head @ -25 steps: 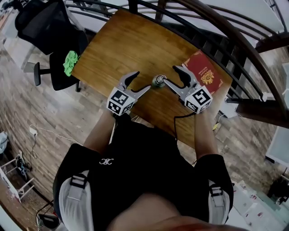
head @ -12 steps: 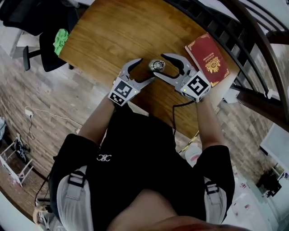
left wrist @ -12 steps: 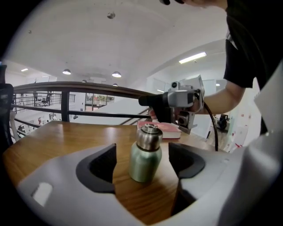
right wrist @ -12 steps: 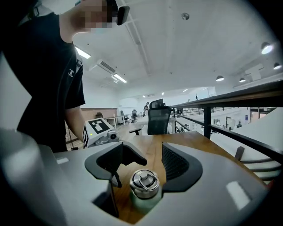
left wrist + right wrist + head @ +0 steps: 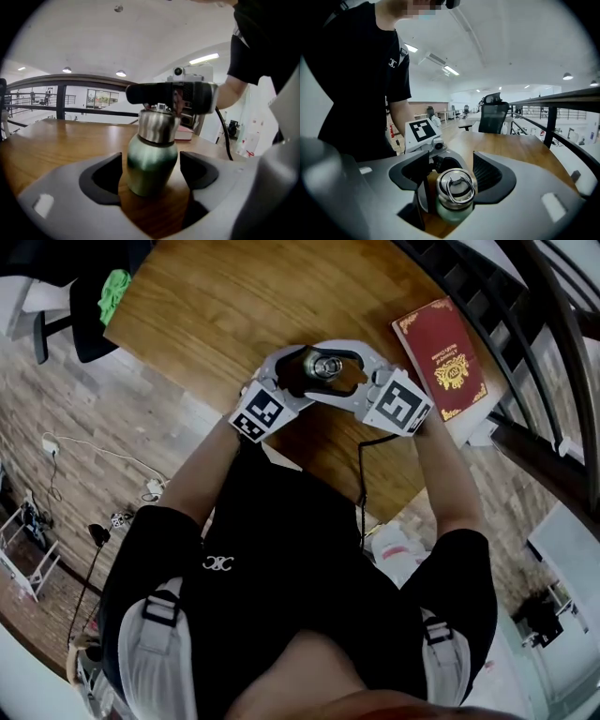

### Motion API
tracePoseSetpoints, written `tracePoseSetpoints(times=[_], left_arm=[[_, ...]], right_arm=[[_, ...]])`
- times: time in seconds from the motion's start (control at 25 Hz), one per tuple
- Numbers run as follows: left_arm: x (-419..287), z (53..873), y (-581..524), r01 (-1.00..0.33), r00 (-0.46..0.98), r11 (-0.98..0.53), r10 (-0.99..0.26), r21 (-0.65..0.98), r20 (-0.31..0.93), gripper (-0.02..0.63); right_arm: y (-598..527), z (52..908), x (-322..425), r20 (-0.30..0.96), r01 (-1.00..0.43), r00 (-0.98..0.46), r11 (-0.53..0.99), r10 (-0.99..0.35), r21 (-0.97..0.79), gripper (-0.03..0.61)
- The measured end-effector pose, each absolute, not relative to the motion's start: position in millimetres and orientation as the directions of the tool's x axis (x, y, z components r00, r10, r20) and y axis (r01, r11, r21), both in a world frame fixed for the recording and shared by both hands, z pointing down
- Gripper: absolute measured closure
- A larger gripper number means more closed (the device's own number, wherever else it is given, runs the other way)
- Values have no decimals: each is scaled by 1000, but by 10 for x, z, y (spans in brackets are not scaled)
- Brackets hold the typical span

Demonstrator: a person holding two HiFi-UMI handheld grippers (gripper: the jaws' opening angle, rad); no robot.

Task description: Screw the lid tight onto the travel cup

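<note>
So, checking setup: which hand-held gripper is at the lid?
The right hand-held gripper: its jaws flank the lid; the left hand-held gripper straddles the cup's green body. Both have just been opening.

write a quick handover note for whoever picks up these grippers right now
Left gripper: open, jaws just opened wider, straddling the travel cup at its green body, no contact.
Right gripper: open, also just opened wider, around the lid.
Cup upright on the table, lid on top.
Done: both grippers in position.
Left: clamp body, clamp lid, twist tight; how tight it is now can't be seen.
</note>
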State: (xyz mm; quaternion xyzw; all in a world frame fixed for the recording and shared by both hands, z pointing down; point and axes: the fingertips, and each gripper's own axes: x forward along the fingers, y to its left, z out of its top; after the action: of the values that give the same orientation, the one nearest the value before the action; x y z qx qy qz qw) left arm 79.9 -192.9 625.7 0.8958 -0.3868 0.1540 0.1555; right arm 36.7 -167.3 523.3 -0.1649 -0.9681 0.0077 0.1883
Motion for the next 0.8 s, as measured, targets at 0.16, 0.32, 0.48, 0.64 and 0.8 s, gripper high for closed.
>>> tracePoseSetpoints(times=[0.16,0.32,0.48,0.64,0.8], left_arm=[[838,6322,-1970,-726,658,-678,-635,116,404,207],[842,6313,-1964,-694,686,-713,-614,100,390,210],[844,6357,-1927,-644,721,-758,-557,104,412,213],[872,6380,-1901,-560,775,-821,-471,112,422,213],[864,6379,-1894,-528,792,-842,-440,112,422,213]], right_arm=[[-1624,5344,300,400,405,-827,912,396,-67,313],[-1553,5504,275,445,497,-765,866,466,-52,313],[-1494,5594,254,473,565,-710,823,522,-61,313],[-1416,5613,246,488,630,-648,772,585,-89,313],[-1360,5663,249,506,659,-619,748,601,-82,320]])
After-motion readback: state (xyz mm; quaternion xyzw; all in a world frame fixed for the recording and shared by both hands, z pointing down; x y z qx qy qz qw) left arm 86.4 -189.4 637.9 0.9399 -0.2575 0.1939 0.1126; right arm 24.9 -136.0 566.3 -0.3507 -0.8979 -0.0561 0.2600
